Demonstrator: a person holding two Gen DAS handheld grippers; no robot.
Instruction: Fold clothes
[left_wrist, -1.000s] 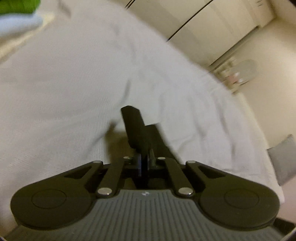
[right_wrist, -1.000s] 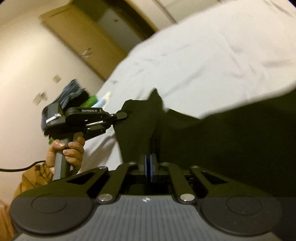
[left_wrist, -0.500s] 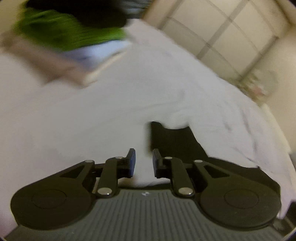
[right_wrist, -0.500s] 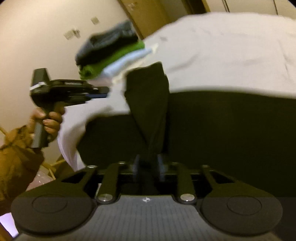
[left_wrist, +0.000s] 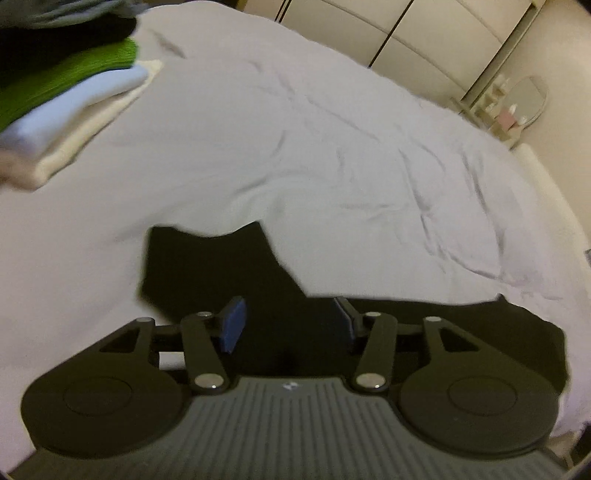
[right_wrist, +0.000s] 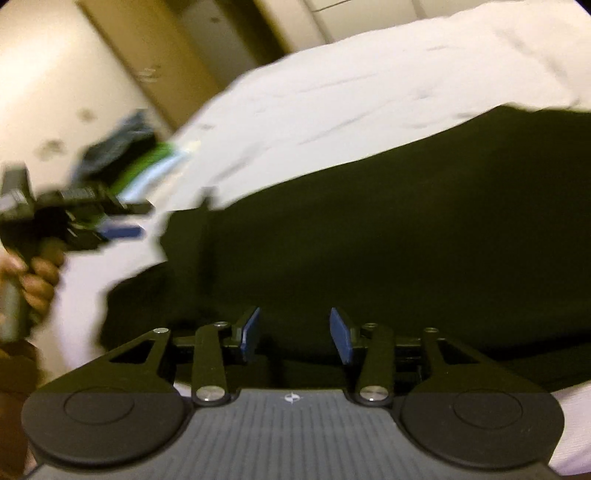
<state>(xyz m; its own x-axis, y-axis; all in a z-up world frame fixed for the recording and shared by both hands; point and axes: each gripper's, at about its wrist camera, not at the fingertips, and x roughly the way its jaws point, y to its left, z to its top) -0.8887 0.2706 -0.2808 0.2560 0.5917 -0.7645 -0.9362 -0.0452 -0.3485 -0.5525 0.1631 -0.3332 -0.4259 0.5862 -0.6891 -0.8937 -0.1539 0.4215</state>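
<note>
- Step in hand, as I judge it: a fold of the black garment (left_wrist: 221, 280) is laid down and both tools are free of it; it lies flat on the bed's white sheet (left_wrist: 332, 147) near the front edge, with a narrow flap sticking up at its left end.
- Left hand-held gripper (left_wrist: 288, 328): fingers spread wide, nothing between them, hovering over the garment's left part.
- Right hand-held gripper (right_wrist: 293, 334): fingers likewise spread and empty, above the wide dark body of the cloth. I cannot tell whether either tool touches the fabric.
- The next move likely calls for a fresh pinch on an edge or corner, probably the flap on the left and the matching edge on the right, then carrying both across evenly so the cloth does not bunch.
- Count: one black garment being worked; two grippers; one stack of folded clothes (left_wrist: 70, 92) at the far left of the bed, well apart from the garment, showing about five layers (dark, green, pale blue, cream, a grey one on top), though blur makes that count uncertain.
- One mirror (left_wrist: 526, 99) stands by the far wall.
</note>
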